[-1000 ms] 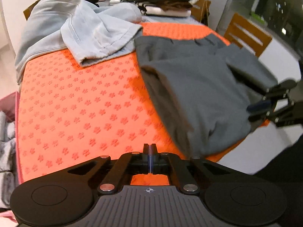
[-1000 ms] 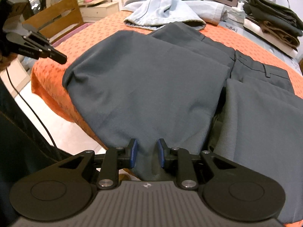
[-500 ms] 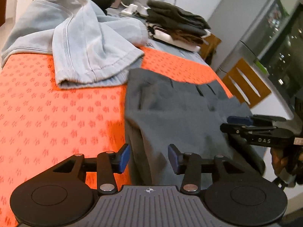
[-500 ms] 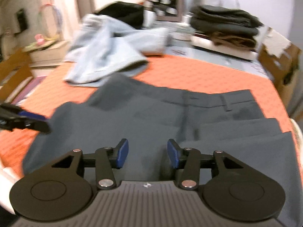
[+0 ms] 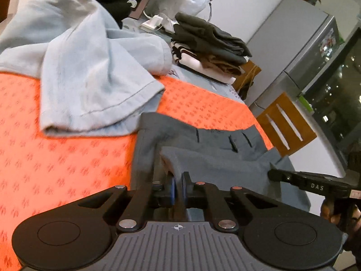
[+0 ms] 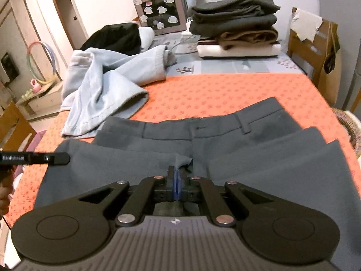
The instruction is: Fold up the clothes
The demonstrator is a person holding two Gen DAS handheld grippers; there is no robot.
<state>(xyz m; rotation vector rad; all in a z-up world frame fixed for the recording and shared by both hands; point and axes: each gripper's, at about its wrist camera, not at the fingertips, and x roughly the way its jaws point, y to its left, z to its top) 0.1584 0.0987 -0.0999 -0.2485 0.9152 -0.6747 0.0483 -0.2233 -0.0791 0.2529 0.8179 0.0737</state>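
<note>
Left wrist view: my left gripper (image 5: pixel 178 188) and right gripper (image 6: pixel 177 186), spread a moment ago, are now pinching the grey trousers (image 6: pixel 259 155) lying at the table's (image 6: pixel 203 90) near edge; I judge a fold is starting.

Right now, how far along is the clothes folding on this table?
Done: a folded stack sits at the far end of the table. In hand: the grey trousers lie on the orange cloth, legs folded up toward the waistband; the left gripper and right gripper are both shut on fabric at the near edge. Left: finishing these trousers, then the crumpled light blue jeans.
</note>
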